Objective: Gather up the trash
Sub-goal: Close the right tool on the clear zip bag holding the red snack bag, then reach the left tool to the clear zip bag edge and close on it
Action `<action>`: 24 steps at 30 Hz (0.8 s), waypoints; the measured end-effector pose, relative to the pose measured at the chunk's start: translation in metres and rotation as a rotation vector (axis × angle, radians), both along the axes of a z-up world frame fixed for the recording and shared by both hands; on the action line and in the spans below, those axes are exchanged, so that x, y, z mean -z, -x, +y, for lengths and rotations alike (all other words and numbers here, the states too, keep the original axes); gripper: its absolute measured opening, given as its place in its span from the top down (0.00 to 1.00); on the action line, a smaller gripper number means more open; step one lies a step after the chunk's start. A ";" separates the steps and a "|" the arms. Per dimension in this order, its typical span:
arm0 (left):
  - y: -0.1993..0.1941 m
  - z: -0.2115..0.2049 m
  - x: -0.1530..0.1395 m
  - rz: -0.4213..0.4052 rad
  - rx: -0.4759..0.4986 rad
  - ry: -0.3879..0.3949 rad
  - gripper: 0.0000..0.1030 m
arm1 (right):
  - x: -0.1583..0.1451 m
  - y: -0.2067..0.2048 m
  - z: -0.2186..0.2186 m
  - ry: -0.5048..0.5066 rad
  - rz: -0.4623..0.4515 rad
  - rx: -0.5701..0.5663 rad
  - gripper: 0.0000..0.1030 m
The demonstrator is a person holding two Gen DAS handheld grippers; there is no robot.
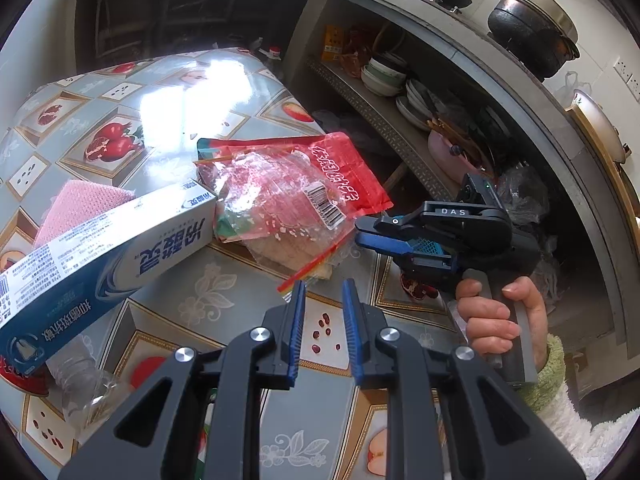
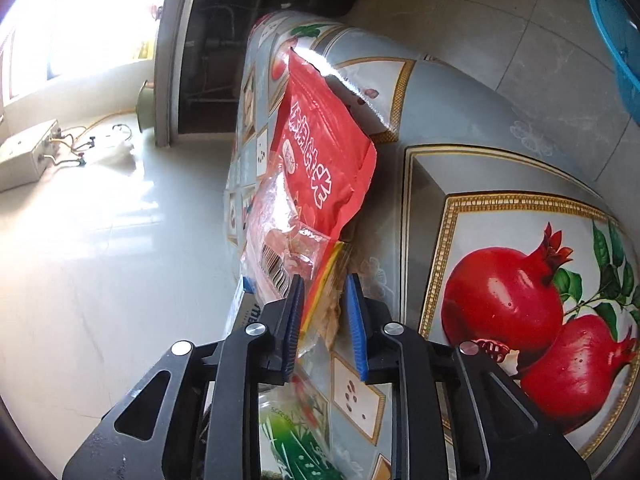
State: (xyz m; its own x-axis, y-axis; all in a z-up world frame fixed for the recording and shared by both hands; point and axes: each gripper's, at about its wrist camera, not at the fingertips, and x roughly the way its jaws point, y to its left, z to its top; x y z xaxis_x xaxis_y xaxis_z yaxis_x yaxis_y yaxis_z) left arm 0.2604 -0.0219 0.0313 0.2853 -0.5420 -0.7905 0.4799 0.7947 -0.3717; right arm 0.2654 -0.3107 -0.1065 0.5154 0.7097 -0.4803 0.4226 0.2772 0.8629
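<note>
On the surface (image 1: 224, 280) I count one red snack bag (image 1: 296, 196), one long toothpaste box (image 1: 104, 248), one pink cloth (image 1: 80, 204) and one clear plastic bottle (image 1: 88, 388). Two tools show: the left tool (image 1: 323, 308) and the right tool (image 1: 362, 230). Two dark pots (image 1: 532, 28) stand on the counter.

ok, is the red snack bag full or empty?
Nearly empty: the red snack bag lies flat and crumpled on the table, its clear panel showing only crumbs.

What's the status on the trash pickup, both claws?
Left claw nearly shut, empty. Right claw around the red snack bag edge; grip unclear. Toothpaste box leans beside the bag.
</note>
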 end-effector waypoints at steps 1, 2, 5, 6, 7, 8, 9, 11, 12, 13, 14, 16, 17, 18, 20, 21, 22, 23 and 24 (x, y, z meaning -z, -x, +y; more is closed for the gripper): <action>0.001 0.001 0.000 -0.002 0.000 0.001 0.82 | 0.002 0.001 -0.001 -0.006 0.003 0.006 0.93; 0.001 0.001 -0.001 -0.003 -0.002 0.002 0.82 | 0.004 0.002 -0.002 -0.009 0.006 0.009 0.95; 0.001 0.005 -0.002 -0.005 -0.008 0.005 0.82 | 0.004 0.010 -0.002 -0.008 0.000 0.010 1.00; 0.001 0.006 -0.002 -0.003 -0.013 0.005 0.82 | 0.001 0.014 -0.002 -0.001 -0.005 0.007 1.00; 0.001 0.007 -0.001 -0.001 -0.016 0.006 0.82 | -0.001 0.018 -0.002 0.008 -0.012 0.000 1.00; 0.001 0.008 -0.001 0.001 -0.018 0.006 0.82 | -0.004 0.022 -0.001 0.019 -0.016 -0.008 1.00; 0.001 0.009 -0.002 0.003 -0.019 0.008 0.82 | -0.007 0.026 -0.001 0.030 -0.018 -0.016 1.00; 0.002 0.010 -0.002 0.003 -0.018 0.009 0.82 | -0.013 0.037 -0.002 0.058 -0.018 -0.028 1.00; 0.002 0.010 -0.002 0.003 -0.017 0.009 0.82 | -0.018 0.041 -0.002 0.078 -0.024 -0.035 1.00; 0.003 0.010 -0.002 0.003 -0.016 0.010 0.82 | -0.024 0.044 -0.002 0.103 -0.037 -0.048 1.00; 0.003 0.010 -0.002 0.006 -0.016 0.010 0.82 | -0.030 0.046 -0.002 0.121 -0.051 -0.057 0.98; 0.001 0.008 0.000 0.017 -0.021 0.008 0.82 | -0.044 0.042 -0.002 0.181 -0.076 -0.072 0.94; 0.000 0.007 0.002 0.024 -0.027 0.006 0.82 | -0.052 0.038 -0.002 0.221 -0.086 -0.079 0.90; -0.002 0.006 0.003 0.036 -0.032 0.003 0.82 | -0.058 0.032 -0.001 0.252 -0.095 -0.083 0.77; -0.009 0.004 0.008 0.074 -0.033 -0.003 0.78 | -0.072 0.019 0.002 0.316 -0.134 -0.111 0.67; -0.013 0.002 0.010 0.095 -0.032 -0.006 0.71 | -0.078 0.009 0.005 0.345 -0.146 -0.129 0.63; -0.018 0.001 0.011 0.117 -0.034 -0.007 0.68 | -0.082 -0.002 0.007 0.366 -0.155 -0.148 0.58; -0.022 0.000 0.012 0.132 -0.033 -0.006 0.64 | -0.085 -0.012 0.010 0.387 -0.165 -0.168 0.56; -0.027 -0.002 0.013 0.146 -0.033 -0.008 0.60 | -0.088 -0.024 0.014 0.414 -0.171 -0.190 0.52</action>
State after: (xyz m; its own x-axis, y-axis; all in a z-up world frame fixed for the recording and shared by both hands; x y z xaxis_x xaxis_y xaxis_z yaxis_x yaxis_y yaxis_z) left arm 0.2874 -0.0243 0.0181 0.1843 -0.5275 -0.8293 0.3947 0.8125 -0.4291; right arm 0.2895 -0.2965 -0.0190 0.4911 0.5657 -0.6624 0.1932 0.6708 0.7160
